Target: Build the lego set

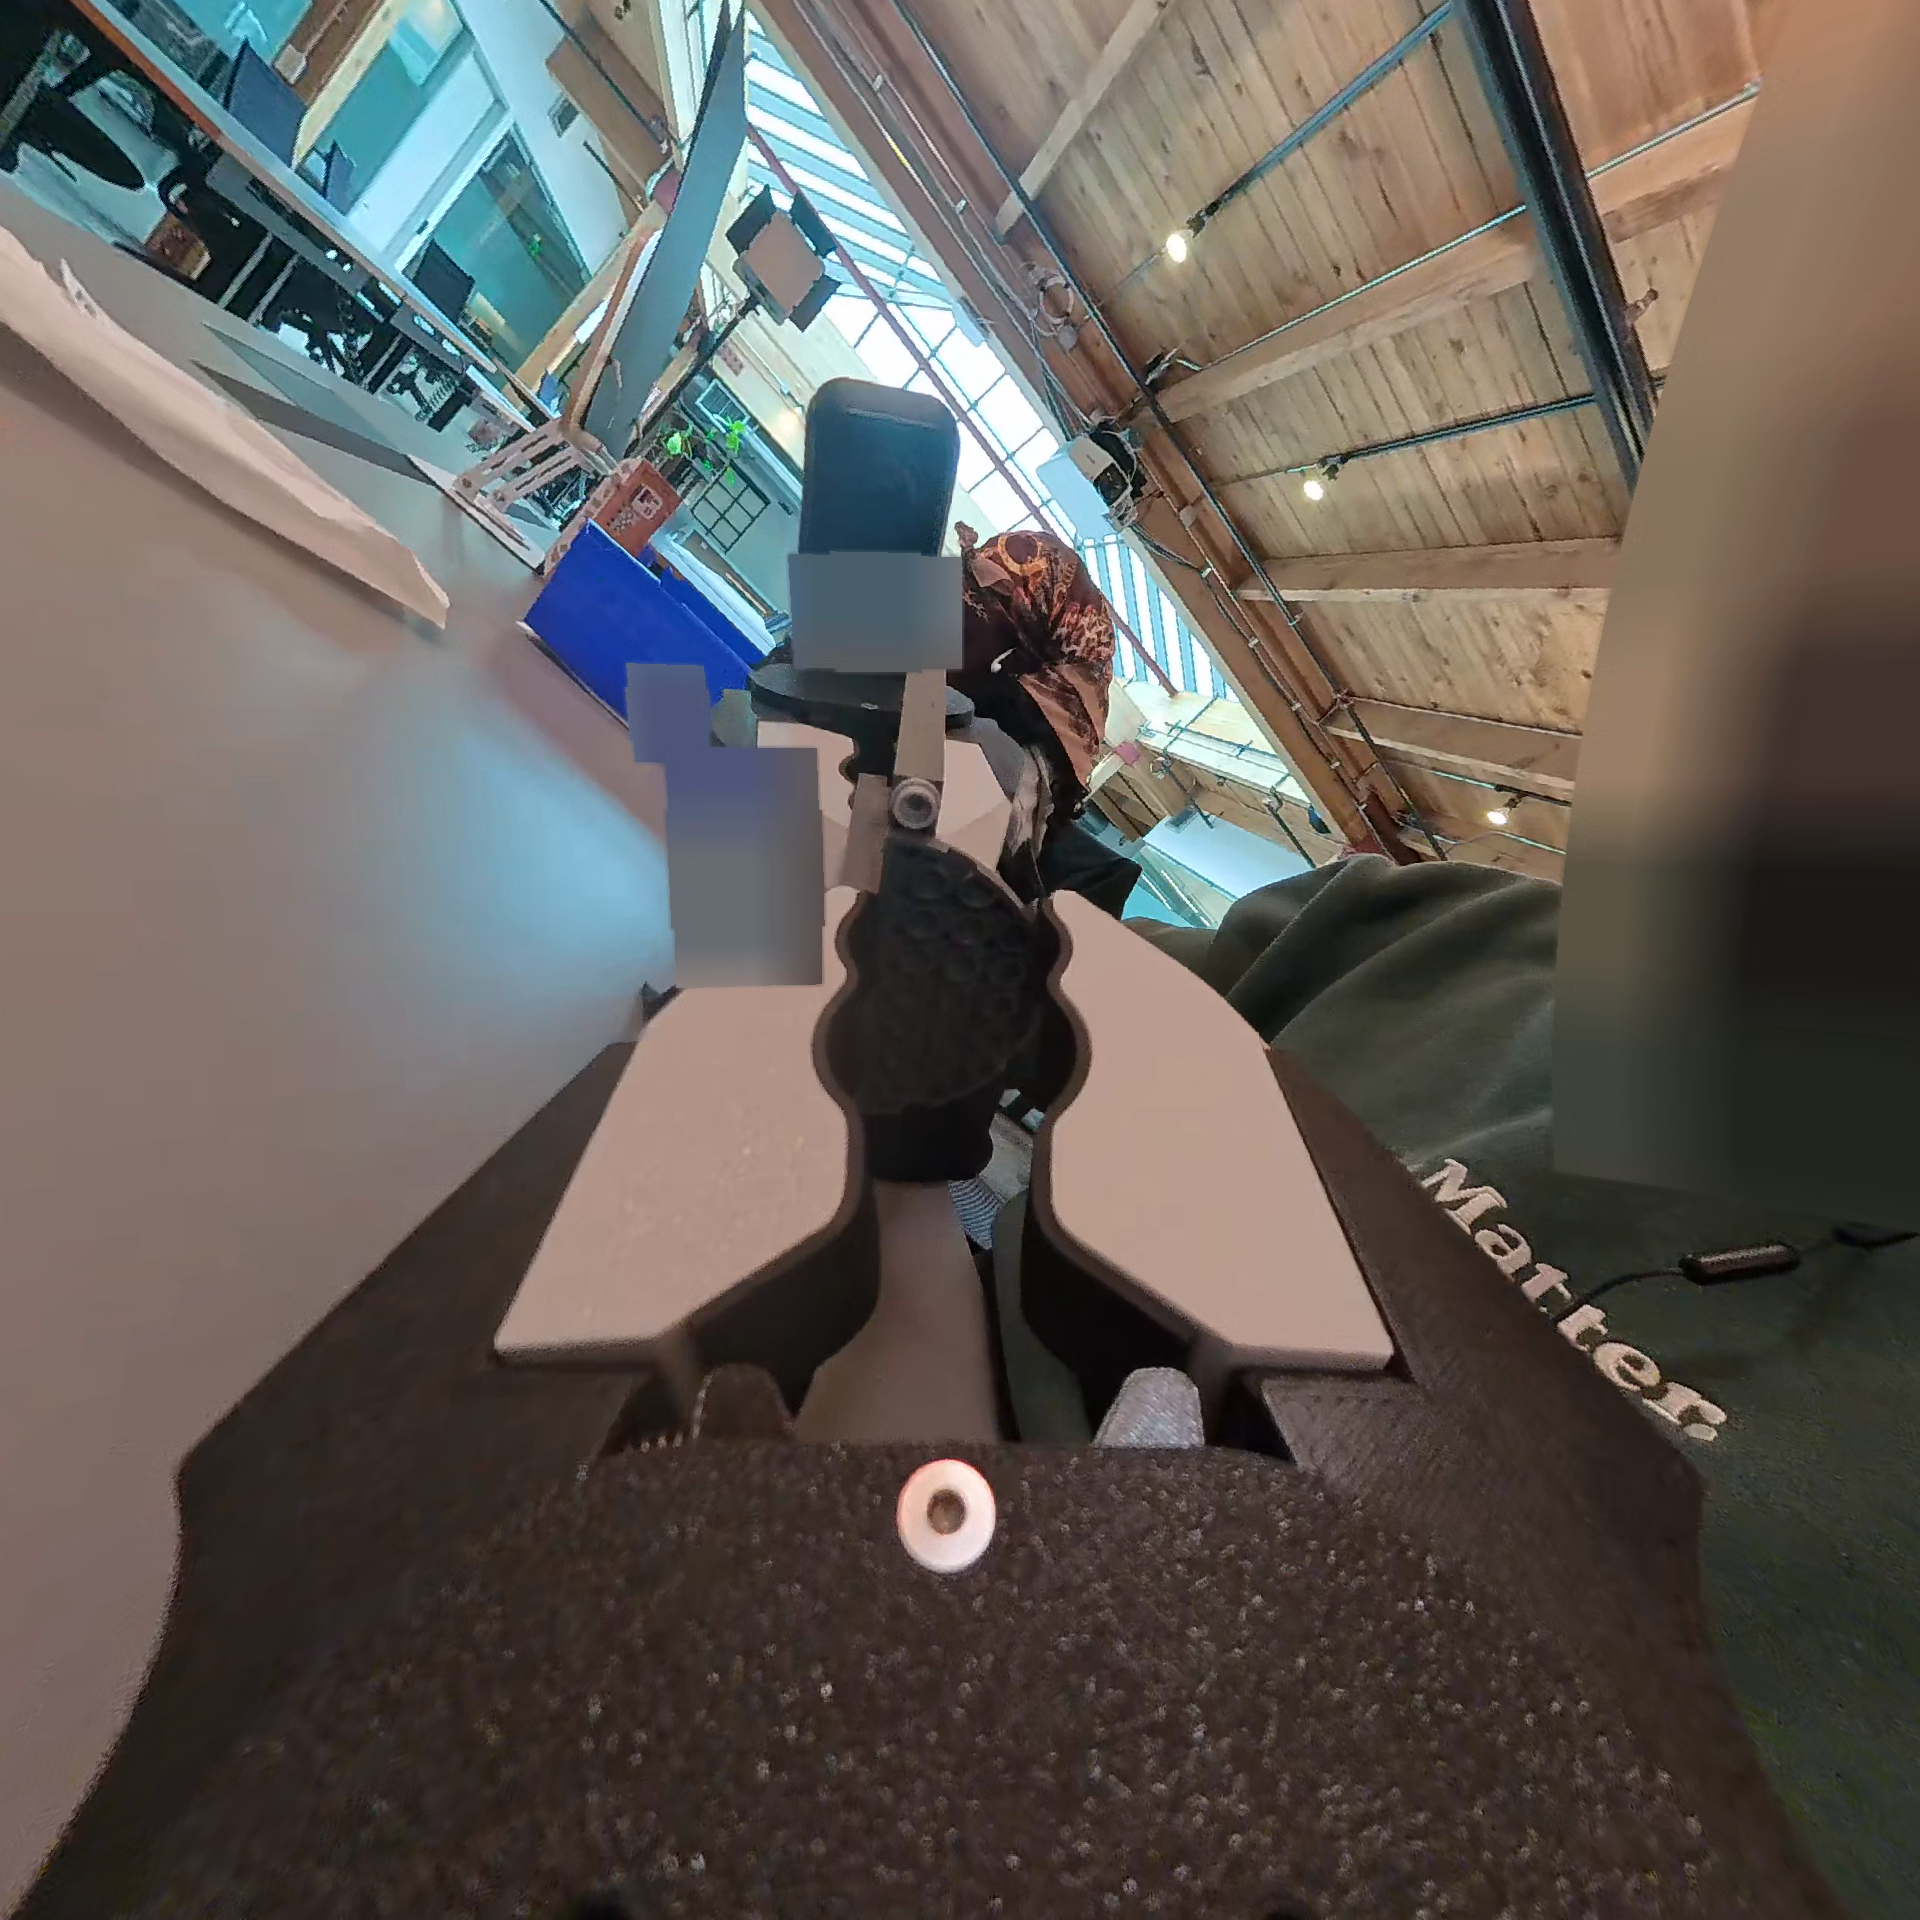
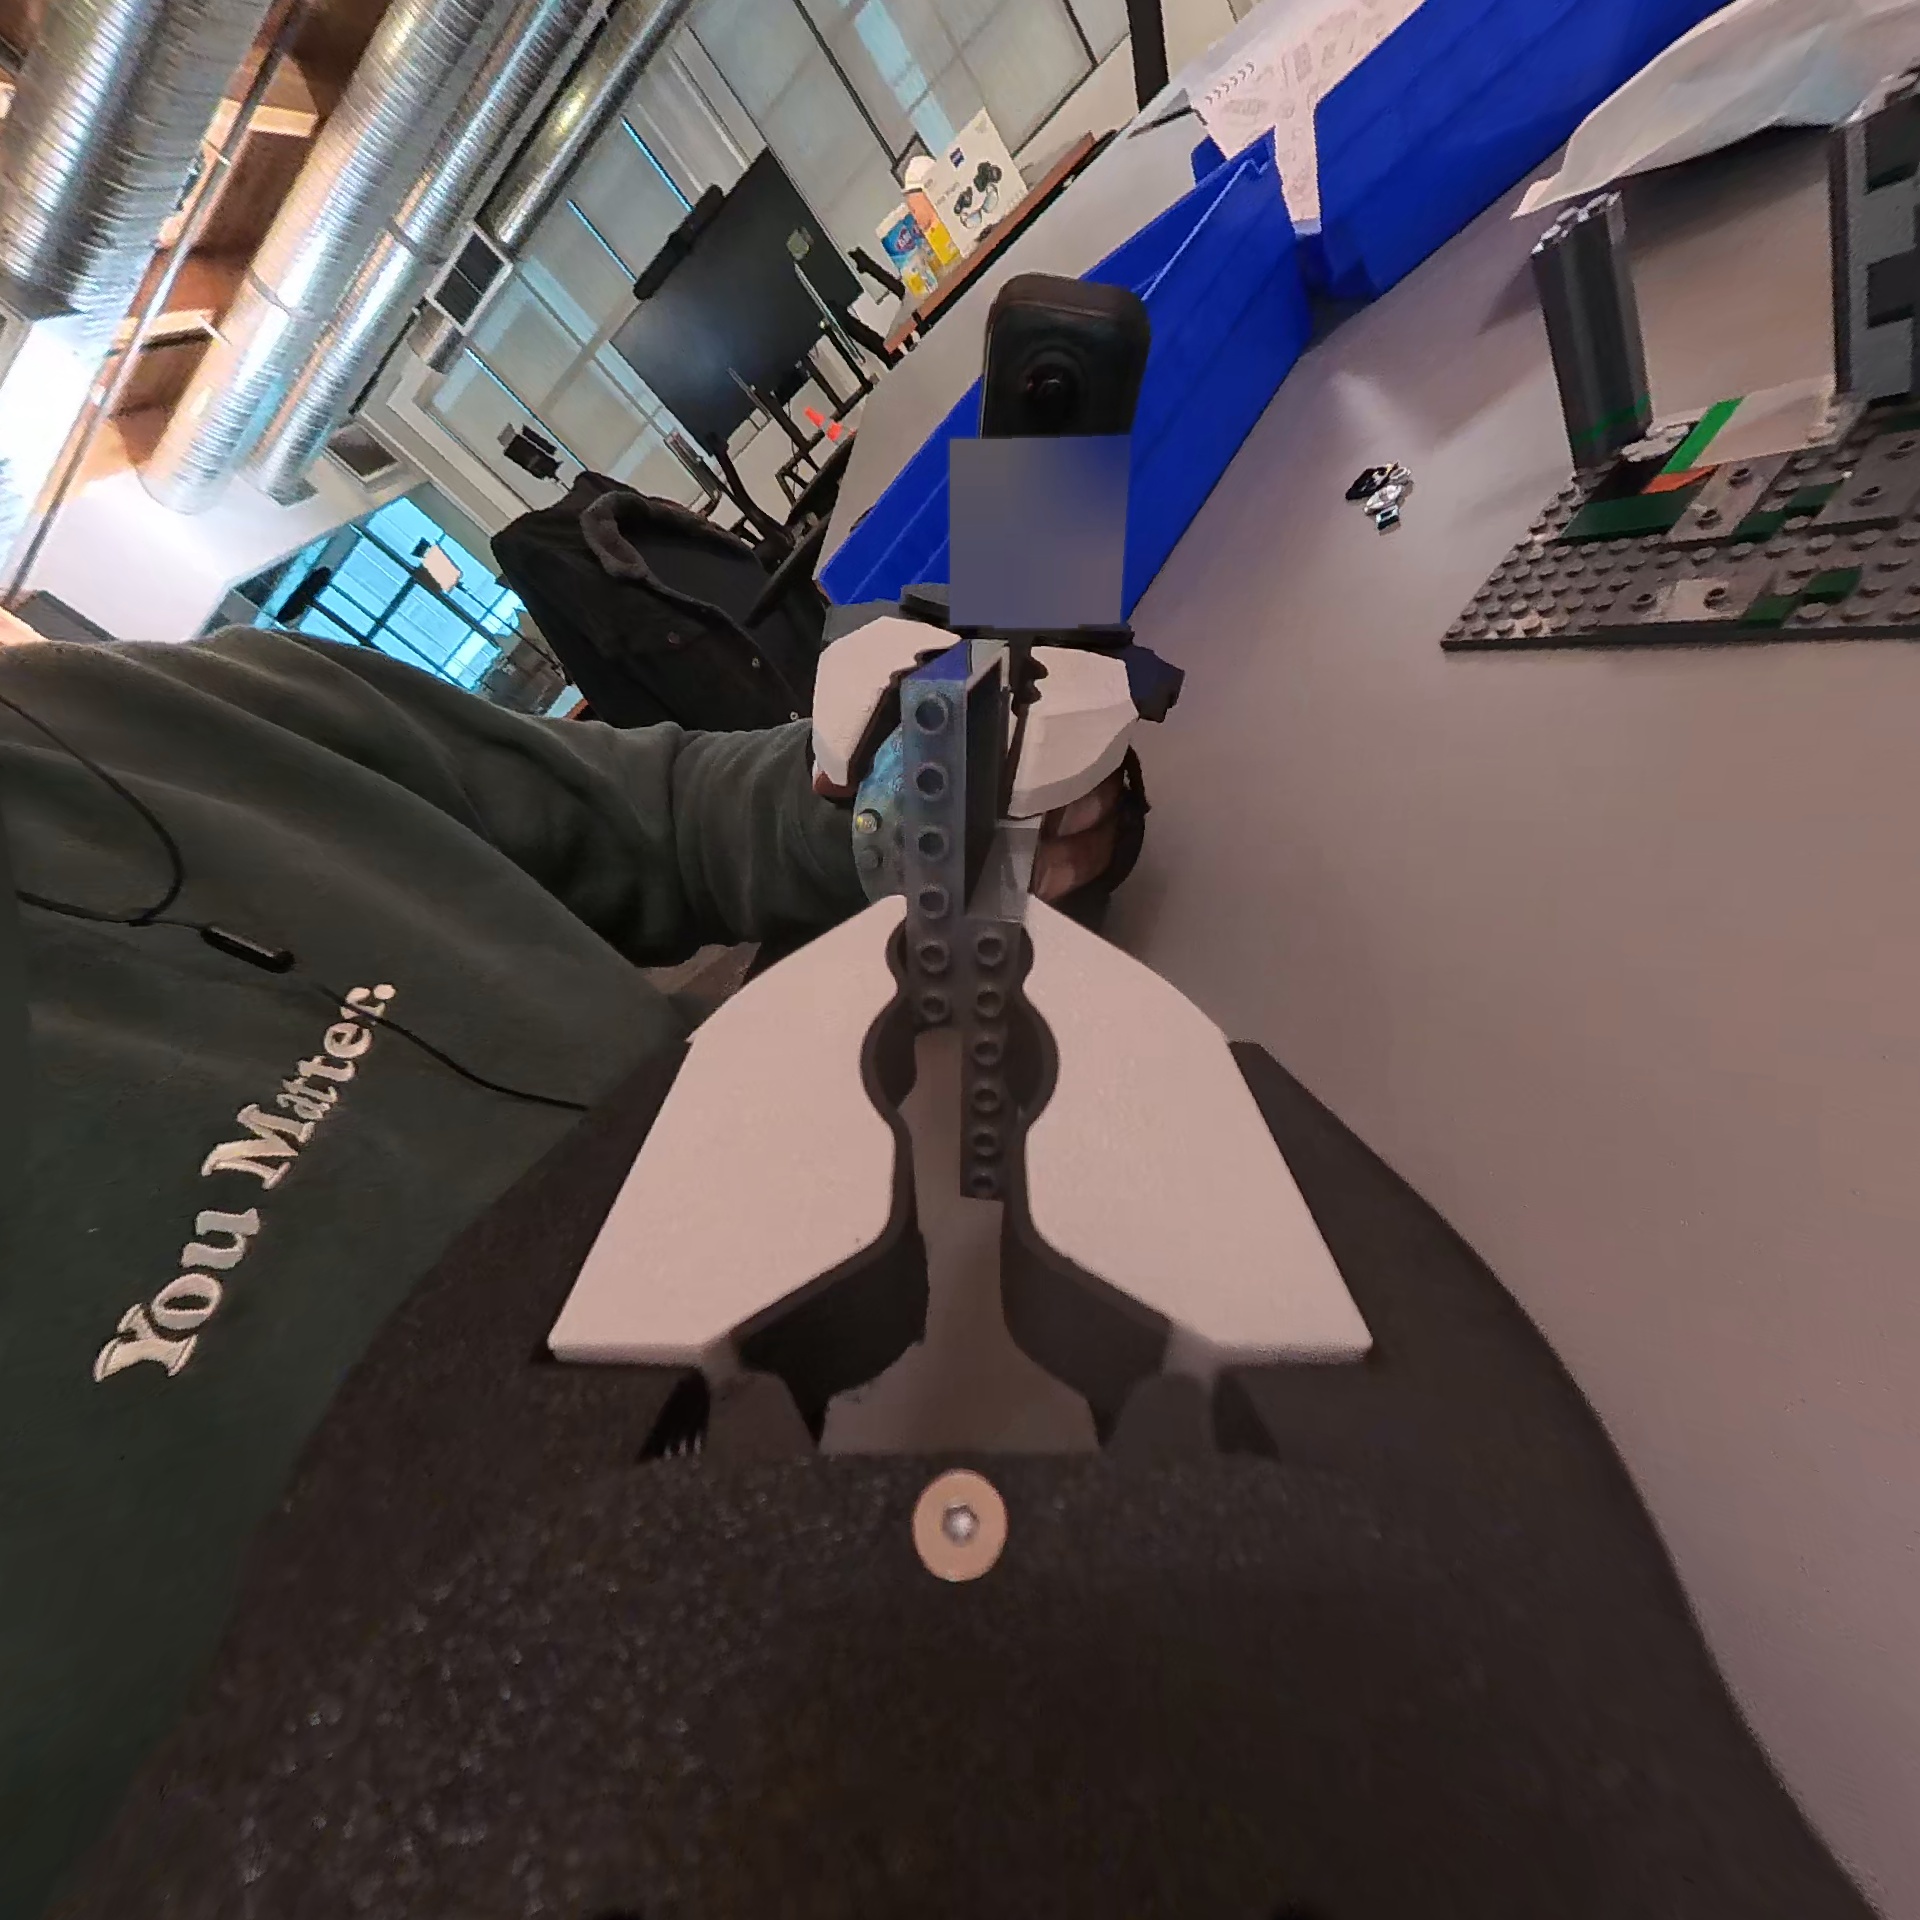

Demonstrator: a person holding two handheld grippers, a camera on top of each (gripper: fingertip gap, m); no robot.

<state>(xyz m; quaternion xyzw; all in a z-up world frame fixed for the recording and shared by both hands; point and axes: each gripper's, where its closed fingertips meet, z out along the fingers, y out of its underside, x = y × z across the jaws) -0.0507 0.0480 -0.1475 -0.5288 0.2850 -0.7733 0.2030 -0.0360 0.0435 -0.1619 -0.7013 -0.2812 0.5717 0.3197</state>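
Facing each other above the table [image 2: 1455,935], both grippers are clamping lego. The left gripper [image 1: 940,997] is pinching a black studded piece [image 1: 935,997] between nearly closed fingers; the right gripper [image 2: 961,1049] is squeezing a long grey studded beam [image 2: 951,935]. A partly built baseplate [image 2: 1662,561] is sitting off to the right.

Open-plan office or lab in converted industrial hall. Wooden plank ceiling [image 1: 1299,187] with track spotlights [image 1: 1176,246], upper right. Silver air ducts [image 2: 343,208] upper left. Glass partition walls [image 2: 582,312], wall screen [image 2: 743,291], long desks [image 1: 291,197], grey worktable [image 2: 1507,987].
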